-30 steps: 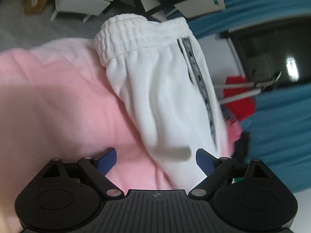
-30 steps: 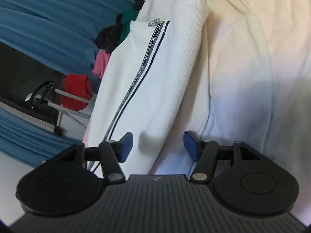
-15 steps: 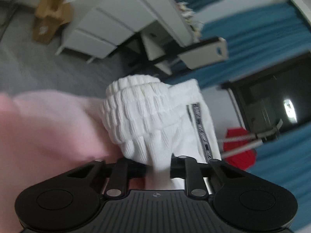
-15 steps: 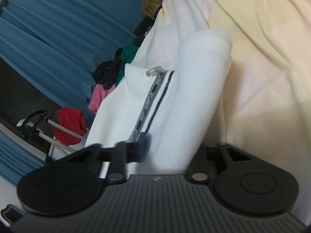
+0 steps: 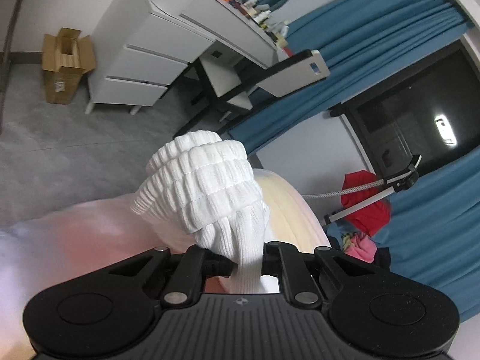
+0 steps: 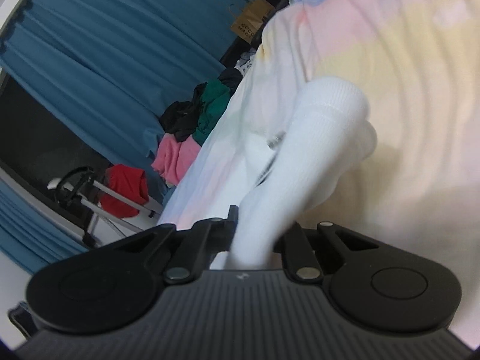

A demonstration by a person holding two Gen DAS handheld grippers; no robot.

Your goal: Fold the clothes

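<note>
White ribbed trousers with a black side stripe are the garment in hand. In the left wrist view my left gripper is shut on the elastic waistband end, which bunches up above the jaws, lifted off the pastel bed sheet. In the right wrist view my right gripper is shut on the trousers' leg end, which is raised over the sheet. The stripe is mostly hidden in the folds.
A white desk with drawers, a chair and a cardboard box stand on the grey floor beyond the bed. Blue curtains, a pile of coloured clothes and a red garment on a stand lie beside the bed.
Both grippers closed on the white trousers, which lay flat on the bed one second ago, and have lifted their ends up off the sheet; both views tilted upward.
</note>
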